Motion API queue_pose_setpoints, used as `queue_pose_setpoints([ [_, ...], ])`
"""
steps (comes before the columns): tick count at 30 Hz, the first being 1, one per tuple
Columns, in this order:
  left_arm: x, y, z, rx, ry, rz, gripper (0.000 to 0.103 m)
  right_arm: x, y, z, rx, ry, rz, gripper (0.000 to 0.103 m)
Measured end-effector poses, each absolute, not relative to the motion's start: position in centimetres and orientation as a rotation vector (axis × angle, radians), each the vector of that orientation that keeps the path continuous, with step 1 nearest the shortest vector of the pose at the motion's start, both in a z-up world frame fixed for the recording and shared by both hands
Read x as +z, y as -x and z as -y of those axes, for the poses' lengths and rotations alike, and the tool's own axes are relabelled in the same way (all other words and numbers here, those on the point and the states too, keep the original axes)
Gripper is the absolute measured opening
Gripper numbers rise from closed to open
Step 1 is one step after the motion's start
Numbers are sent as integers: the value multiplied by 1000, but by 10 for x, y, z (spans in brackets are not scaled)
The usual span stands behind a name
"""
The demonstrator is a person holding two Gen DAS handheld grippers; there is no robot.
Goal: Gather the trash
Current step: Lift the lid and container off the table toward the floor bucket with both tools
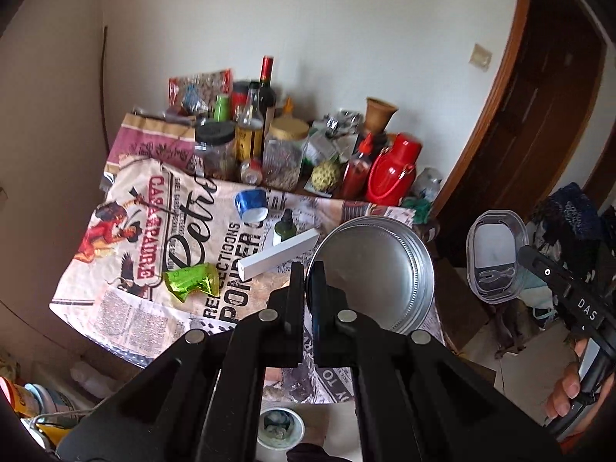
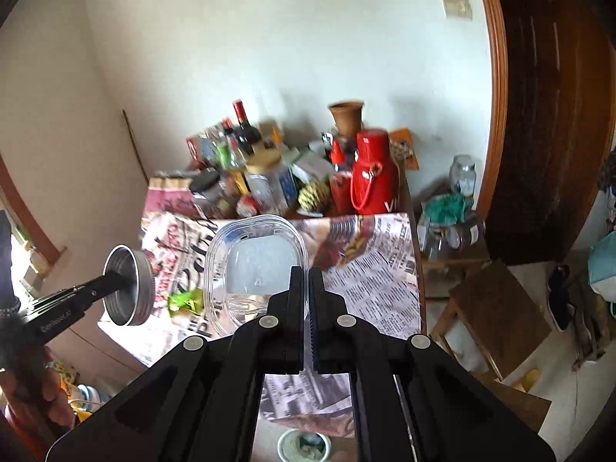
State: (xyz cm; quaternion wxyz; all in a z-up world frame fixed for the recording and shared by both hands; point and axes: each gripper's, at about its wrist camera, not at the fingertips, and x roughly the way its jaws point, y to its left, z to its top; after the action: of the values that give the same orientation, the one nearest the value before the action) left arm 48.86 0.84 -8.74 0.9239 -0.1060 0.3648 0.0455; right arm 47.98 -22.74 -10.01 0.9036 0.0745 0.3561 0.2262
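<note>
Between the left gripper's (image 1: 307, 269) jaws sits a tin lid's (image 1: 375, 269) rim, clamped; the right gripper (image 2: 307, 275) pinches a clear tub (image 2: 256, 254). Beyond the jaws, wrapper (image 1: 191, 282), white box (image 1: 278, 254) and blue cup (image 1: 251, 204) await on the desk (image 1: 115, 308).

**Much here stays out of sight**

The clutter (image 2: 269, 177) behind the tablecloth (image 2: 385, 281) is smeared in the right wrist view; its labels cannot be read. The tin lid (image 1: 377, 269) hides part of the tablecloth print. Below the tablecloth, a cup (image 1: 279, 429) is half covered by gripper frame. A hand (image 1: 566, 396) is cut by the picture's edge.
</note>
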Motion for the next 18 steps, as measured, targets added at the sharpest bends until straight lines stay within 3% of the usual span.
queue_pose_setpoints([
  [9,-60,-408,-36,39,179,-680,1,-79,-405,207,413,-170,-677,2],
  [18,-77,-319,-64,-20,161,-720,1,-94,-315,173,354,-185,-719,2],
])
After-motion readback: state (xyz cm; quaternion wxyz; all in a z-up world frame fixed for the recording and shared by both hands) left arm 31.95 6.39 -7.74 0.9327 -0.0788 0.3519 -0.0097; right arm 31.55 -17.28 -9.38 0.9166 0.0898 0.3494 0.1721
